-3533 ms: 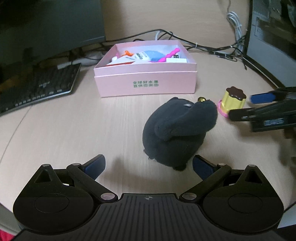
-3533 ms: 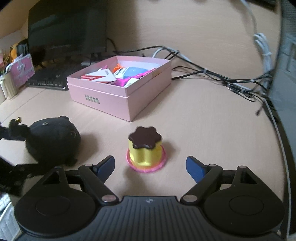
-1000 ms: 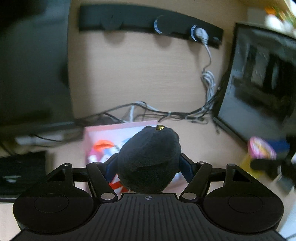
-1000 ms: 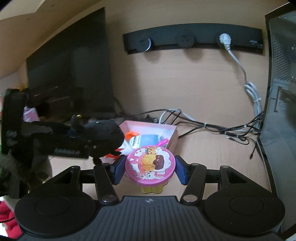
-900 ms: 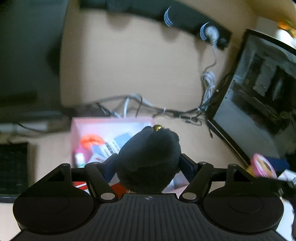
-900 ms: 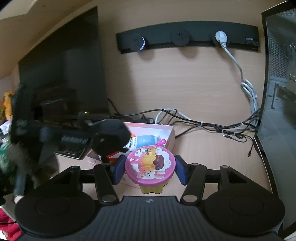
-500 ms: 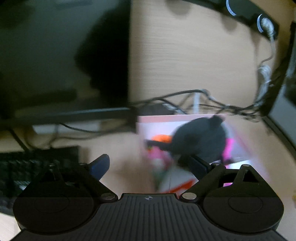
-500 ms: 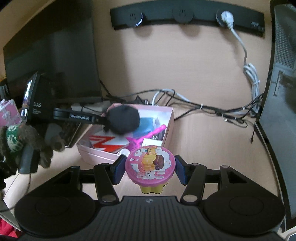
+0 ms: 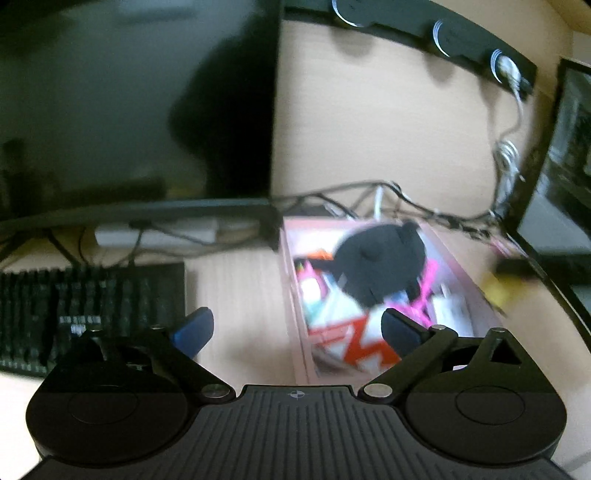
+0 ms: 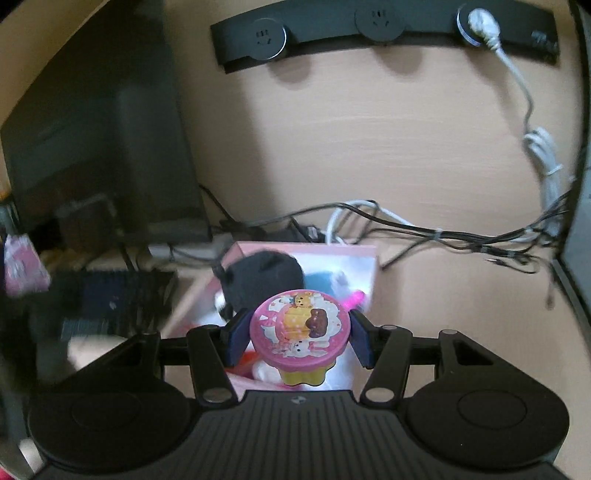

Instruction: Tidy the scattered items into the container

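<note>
The black plush toy [image 9: 376, 266] lies inside the pink box [image 9: 291, 295] on top of colourful items; it also shows in the right wrist view [image 10: 264, 278]. My left gripper [image 9: 295, 328] is open and empty, held above the desk by the box's left wall. My right gripper [image 10: 297, 336] is shut on the pudding toy [image 10: 299, 332], its pink cartoon base facing the camera, held over the near end of the pink box [image 10: 369, 258].
A dark monitor [image 9: 129, 110] stands behind a black keyboard [image 9: 85, 306] on the left. Tangled cables [image 10: 424, 225] run along the wall behind the box. A dark computer case [image 9: 561, 192] stands at the right. A power strip [image 10: 369, 26] is on the wall.
My left gripper opened and dropped the black plush toy into the pink box, then swung left. My right gripper carried the pudding toy forward over the box.
</note>
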A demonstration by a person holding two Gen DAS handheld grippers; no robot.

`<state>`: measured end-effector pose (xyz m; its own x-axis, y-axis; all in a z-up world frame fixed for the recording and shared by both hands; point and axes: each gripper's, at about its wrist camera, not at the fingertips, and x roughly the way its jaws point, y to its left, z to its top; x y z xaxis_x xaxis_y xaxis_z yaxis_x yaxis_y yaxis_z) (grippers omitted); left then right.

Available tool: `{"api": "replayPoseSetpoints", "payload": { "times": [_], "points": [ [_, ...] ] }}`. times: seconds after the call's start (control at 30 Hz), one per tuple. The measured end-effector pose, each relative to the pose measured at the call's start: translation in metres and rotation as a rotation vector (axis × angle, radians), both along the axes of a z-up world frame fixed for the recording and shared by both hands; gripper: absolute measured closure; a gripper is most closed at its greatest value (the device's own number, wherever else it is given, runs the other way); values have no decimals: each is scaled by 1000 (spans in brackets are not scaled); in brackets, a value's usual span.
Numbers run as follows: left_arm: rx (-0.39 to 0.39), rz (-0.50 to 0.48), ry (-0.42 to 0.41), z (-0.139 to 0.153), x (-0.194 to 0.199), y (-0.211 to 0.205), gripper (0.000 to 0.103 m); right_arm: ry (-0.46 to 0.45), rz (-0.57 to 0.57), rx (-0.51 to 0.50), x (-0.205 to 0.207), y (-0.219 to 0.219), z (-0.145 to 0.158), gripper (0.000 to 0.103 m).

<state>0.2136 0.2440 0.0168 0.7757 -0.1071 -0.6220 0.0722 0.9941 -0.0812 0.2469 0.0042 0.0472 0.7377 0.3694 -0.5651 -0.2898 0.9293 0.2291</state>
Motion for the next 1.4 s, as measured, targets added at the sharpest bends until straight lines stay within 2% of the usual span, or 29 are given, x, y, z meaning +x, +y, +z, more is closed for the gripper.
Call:
{"api": "replayPoseSetpoints", "payload": {
  "times": [0.07, 0.13, 0.3, 0.37, 0.5, 0.57, 0.7, 0.87, 0.97, 1.0, 1.03, 1.13, 1.2, 1.27, 1.4],
  "points": [
    [11, -9, 16, -6, -7, -3, 2, 0, 0, -1, 14, 8, -7, 46],
    [19, -24, 43, -14, -14, -6, 2, -11, 2, -57, 17, 18, -14, 39],
    [11, -56, 106, -31, -22, -14, 2, -24, 70, -154, -6, 28, -31, 30],
    [11, -46, 110, -36, -20, -17, 2, -39, 80, -222, -17, 26, -40, 22],
    [27, -24, 99, -39, -12, -25, 2, -30, 92, -328, -27, 15, -56, 20],
    [56, -8, 88, -40, -9, -28, 2, -28, 58, -354, -24, 8, -61, 20],
    [105, 29, 71, -40, -1, -30, 0, 11, 43, -295, -12, -7, -65, 16],
    [131, 72, 58, -36, -3, -37, 1, -46, 62, -365, -19, 4, -68, 16],
    [90, 99, 71, -39, -16, -46, 0, -63, 51, -362, -27, -2, -67, 13],
    [64, 104, 78, -43, -22, -51, 0, -58, 54, -348, -29, -9, -66, 10],
    [37, 107, 87, -48, -30, -57, 0, -51, 59, -330, -33, -16, -67, 2],
    [12, 121, 128, -66, -52, -80, 0, -23, 86, -296, -46, -39, -76, 0],
    [41, 145, 147, -77, -63, -97, 0, -3, 113, -306, -55, -53, -86, 0],
    [112, 189, 102, -81, -72, -115, 0, 8, 145, -315, -62, -66, -96, 0],
    [117, 260, 52, -84, -78, -133, 0, 39, 200, -317, -67, -87, -111, 0]
  ]
}}
